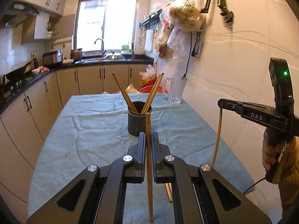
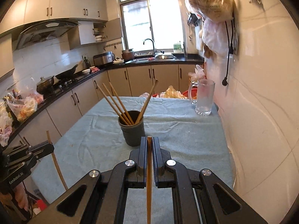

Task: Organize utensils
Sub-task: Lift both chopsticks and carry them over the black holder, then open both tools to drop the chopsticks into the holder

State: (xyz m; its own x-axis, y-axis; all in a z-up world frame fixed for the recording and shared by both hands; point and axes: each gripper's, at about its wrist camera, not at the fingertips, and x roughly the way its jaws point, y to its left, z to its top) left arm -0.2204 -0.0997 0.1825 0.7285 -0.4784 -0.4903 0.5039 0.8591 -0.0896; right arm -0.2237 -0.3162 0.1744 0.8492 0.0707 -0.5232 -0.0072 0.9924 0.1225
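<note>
Chopsticks are what you have in both tools. From the left wrist, your left gripper (image 1: pixel 148 136) is clamped narrow on one chopstick (image 1: pixel 149 160), which stands nearly upright between the fingers, its top reaching the rim of the dark holder cup (image 1: pixel 139 119) just ahead on the blue-green cloth (image 1: pixel 89 130). Four sticks already lean inside that cup. Off to the side your right gripper (image 1: pixel 222 105) pinches a second, paler chopstick (image 1: pixel 217 136) that hangs down from its tip, and one more loose stick (image 1: pixel 168 192) seems to lie on the cloth under the left fingers. From the right wrist, the right gripper (image 2: pixel 149 145) is closed tight on its chopstick (image 2: pixel 149 179), with the cup (image 2: pixel 133 130) directly in front — the left gripper (image 2: pixel 46 146) holds its stick low beside the table. By my reading you are past halfway: two held sticks and that loose one remain to go in. A glass mug (image 2: pixel 204 99) stands well apart, near the wall.
</note>
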